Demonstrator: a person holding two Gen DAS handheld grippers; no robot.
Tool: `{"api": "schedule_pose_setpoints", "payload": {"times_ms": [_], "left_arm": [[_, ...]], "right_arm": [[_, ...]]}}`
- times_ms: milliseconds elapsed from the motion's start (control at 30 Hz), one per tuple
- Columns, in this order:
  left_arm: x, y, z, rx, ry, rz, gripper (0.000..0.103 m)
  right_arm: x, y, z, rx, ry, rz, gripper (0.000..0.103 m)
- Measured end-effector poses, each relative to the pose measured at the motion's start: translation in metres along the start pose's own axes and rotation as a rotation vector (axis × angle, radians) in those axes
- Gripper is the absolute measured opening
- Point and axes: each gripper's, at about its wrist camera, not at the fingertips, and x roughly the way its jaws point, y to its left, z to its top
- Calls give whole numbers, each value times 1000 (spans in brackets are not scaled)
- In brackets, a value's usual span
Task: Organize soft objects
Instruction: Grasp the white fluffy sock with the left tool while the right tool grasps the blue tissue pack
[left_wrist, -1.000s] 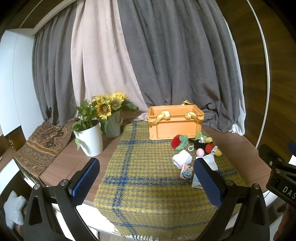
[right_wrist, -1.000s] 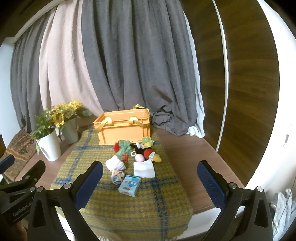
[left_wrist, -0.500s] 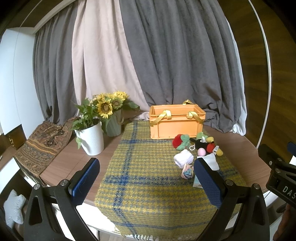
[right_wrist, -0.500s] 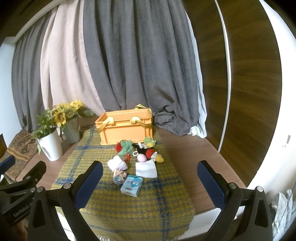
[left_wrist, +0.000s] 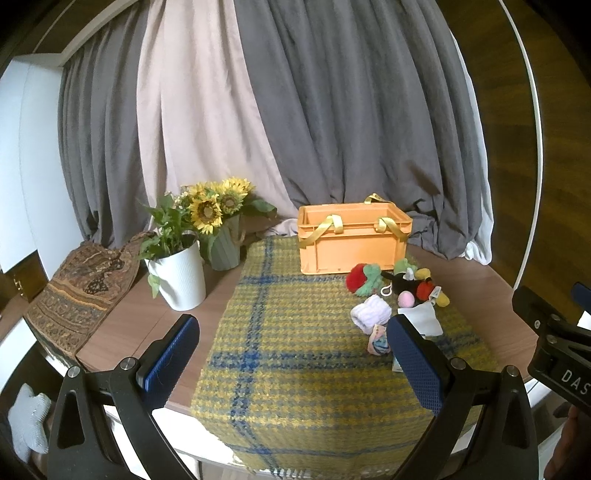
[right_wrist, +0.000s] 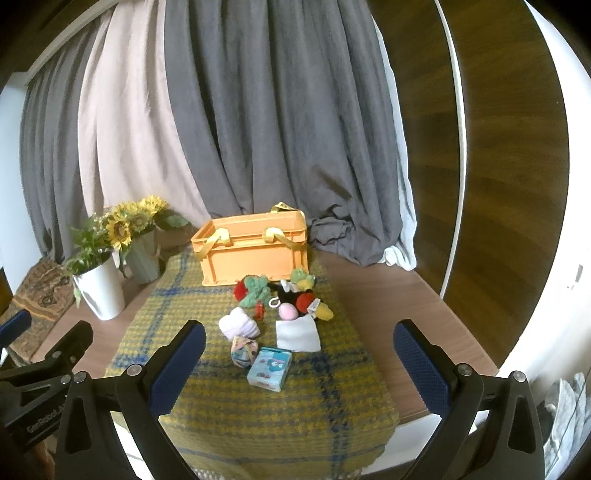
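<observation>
Am holding left hand-held gripper (left_wrist: 291, 354) and right hand-held gripper (right_wrist: 299, 358) wide open, gripping nothing, over bench (right_wrist: 388, 306). Soft toys (right_wrist: 284, 295) lying on plaid cloth (left_wrist: 295, 354) just before orange crate (right_wrist: 255, 254).

Left black two-finger gripper with blue ribbed pads (left_wrist: 291, 358) held level, jaws spread wide, nothing between the fingers (left_wrist: 170, 354). Right black two-finger gripper with the same blue pads (right_wrist: 299, 362) likewise wide apart and holding nothing, side by side with the left one, both facing forward.
</observation>
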Motion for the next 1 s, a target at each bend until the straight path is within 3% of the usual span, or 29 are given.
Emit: {"api": "schedule_pose_setpoints", "payload": {"times_ms": [500, 700, 1000], "left_arm": [[86, 13, 22, 173, 20, -160, 103], [129, 10, 26, 269, 34, -284, 102], [194, -5, 19, 394, 91, -473, 91]], "right_arm": [[61, 39, -9, 60, 106, -129, 103], [91, 47, -18, 130, 160, -185, 103], [136, 61, -42, 227, 262, -283, 103]]}}
